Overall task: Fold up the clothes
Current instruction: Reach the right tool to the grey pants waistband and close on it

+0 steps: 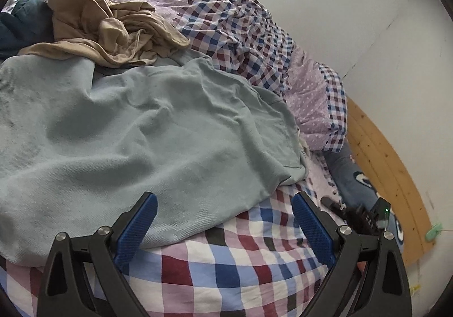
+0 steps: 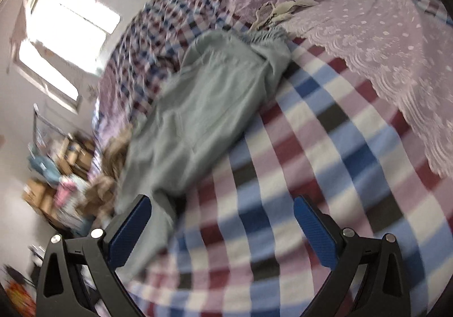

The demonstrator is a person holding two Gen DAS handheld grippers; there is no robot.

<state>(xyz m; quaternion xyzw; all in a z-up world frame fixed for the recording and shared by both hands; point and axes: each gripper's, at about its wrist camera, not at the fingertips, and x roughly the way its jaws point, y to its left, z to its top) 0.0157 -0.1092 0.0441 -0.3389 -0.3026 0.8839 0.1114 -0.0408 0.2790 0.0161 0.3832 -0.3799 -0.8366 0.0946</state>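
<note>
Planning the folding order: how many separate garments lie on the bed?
3: the light green garment spread in front, the tan garment crumpled behind it, and the dark blue garment at far left. More may be hidden underneath.

No legible text, labels, brands, numbers or signs appear in either view; the print on the blue patterned pillow (image 1: 355,175) is unreadable.

A checked bed (image 1: 226,266) fills the lower frame. On it lies a pale green garment (image 1: 136,130) at centre left, with a tan garment (image 1: 107,28) upper left and a bunched quilt (image 1: 232,22) upper centre. A dark remote (image 1: 334,205) lies lower right.
</note>
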